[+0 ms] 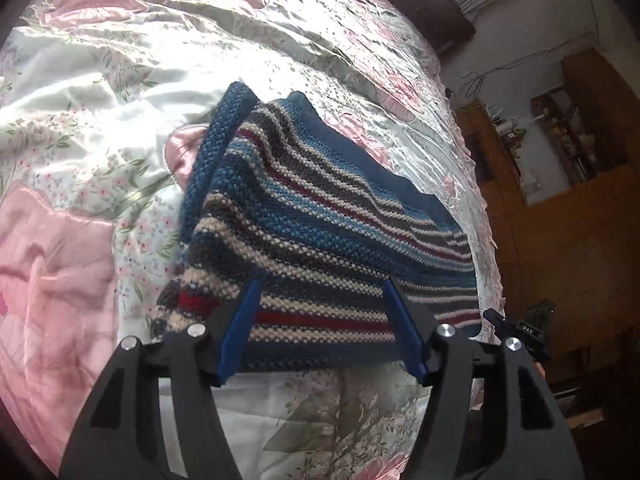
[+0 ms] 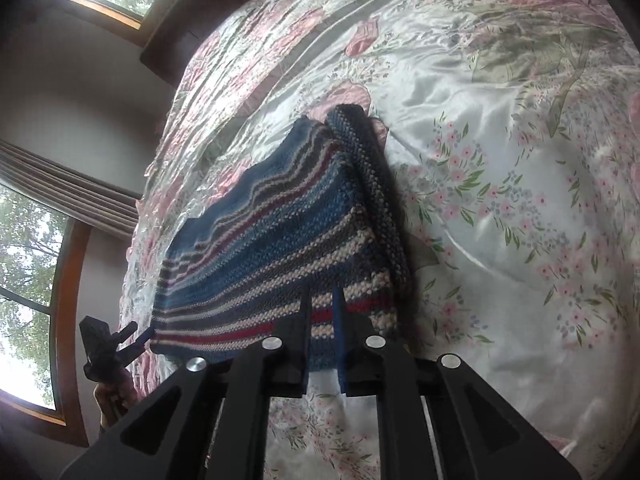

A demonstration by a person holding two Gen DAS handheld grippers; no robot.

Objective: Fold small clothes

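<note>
Left wrist view first: the left tool (image 1: 322,304) has its blue fingers (image 1: 240,328) spread wide, one either side of the near hem of a striped knitted sweater (image 1: 320,208), gripping nothing. The sweater, banded in blue, grey, cream and red, lies on a bed under a shiny floral bedspread (image 1: 100,120), with a thick blue rolled edge along its left side. At the far right of this view the other tool pokes in by the sweater's corner. Over on the right wrist view, the right tool (image 2: 322,312) has its fingers drawn close together, pinching the near edge of the sweater (image 2: 272,240). Beyond the bedspread (image 2: 500,160), windows (image 2: 28,260) with wooden frames show trees outside.
</note>
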